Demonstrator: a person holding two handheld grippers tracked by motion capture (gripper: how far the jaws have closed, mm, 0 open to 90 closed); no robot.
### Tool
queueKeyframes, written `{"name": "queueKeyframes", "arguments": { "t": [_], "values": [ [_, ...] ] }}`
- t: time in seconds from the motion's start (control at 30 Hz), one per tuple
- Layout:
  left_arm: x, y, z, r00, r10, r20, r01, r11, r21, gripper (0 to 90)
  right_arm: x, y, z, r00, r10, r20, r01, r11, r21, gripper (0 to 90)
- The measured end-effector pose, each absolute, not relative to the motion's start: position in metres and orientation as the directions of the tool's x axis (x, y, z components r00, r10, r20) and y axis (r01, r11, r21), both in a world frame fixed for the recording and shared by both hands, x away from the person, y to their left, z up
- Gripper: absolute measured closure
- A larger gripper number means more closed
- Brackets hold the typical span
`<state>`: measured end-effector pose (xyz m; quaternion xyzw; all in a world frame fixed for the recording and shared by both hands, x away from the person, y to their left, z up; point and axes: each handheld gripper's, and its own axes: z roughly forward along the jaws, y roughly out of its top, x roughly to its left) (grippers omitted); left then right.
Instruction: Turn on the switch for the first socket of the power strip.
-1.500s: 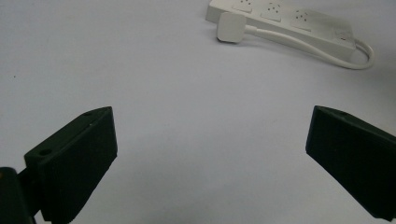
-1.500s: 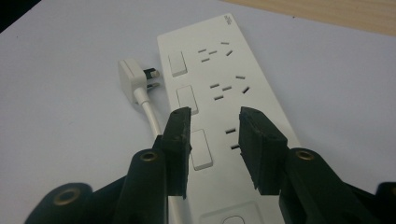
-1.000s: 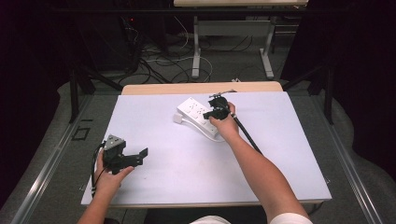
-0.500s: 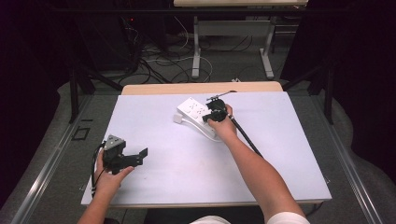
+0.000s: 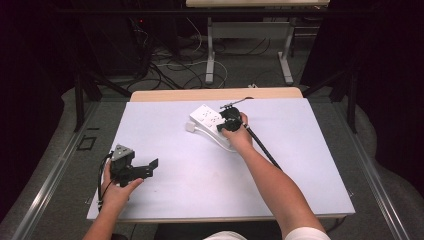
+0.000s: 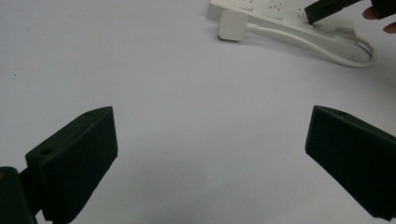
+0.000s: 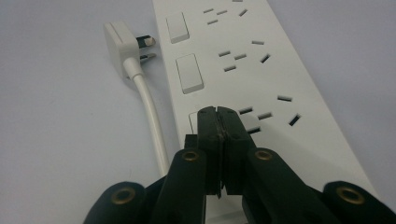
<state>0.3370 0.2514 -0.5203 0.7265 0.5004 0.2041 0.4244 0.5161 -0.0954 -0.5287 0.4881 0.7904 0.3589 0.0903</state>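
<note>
Barely anything has shifted: my right gripper [image 7: 219, 116] has stayed on the strip [image 7: 243, 79], jaws pressed together with nothing between them, tips over a switch they hide. Its plug [image 7: 122, 43] lies left of them. My left gripper [image 6: 210, 158] gapes empty over bare table [image 5: 200, 175].

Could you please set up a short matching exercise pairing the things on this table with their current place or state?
Things:
1. left hand-held gripper
2. right hand-held gripper
3. plug
4. power strip

States:
A. lying unplugged beside the strip
B. jaws wide apart above bare table
C. white, with rocker switches
D. jaws closed, tips at a switch

Pairs: 1-B, 2-D, 3-A, 4-C
</note>
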Motion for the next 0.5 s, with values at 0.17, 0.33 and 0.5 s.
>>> {"name": "queueKeyframes", "arguments": {
  "t": [0.17,0.33,0.5],
  "values": [
    [0.3371,0.2513,-0.5204,0.416,0.9,-0.128,0.554,-0.14,0.821,2.2,0.5153,-0.0946,-0.5287,-0.506,0.836,0.211,0.709,0.265,0.654,90.0],
    [0.337,0.2512,-0.5202,0.417,0.9,-0.127,0.556,-0.142,0.819,2.2,0.5144,-0.0935,-0.529,-0.514,0.832,0.207,0.705,0.273,0.654,90.0],
    [0.337,0.2512,-0.5203,0.418,0.9,-0.126,0.555,-0.144,0.819,2.1,0.5141,-0.0928,-0.5295,-0.514,0.831,0.214,0.707,0.269,0.655,90.0]
  ]
}}
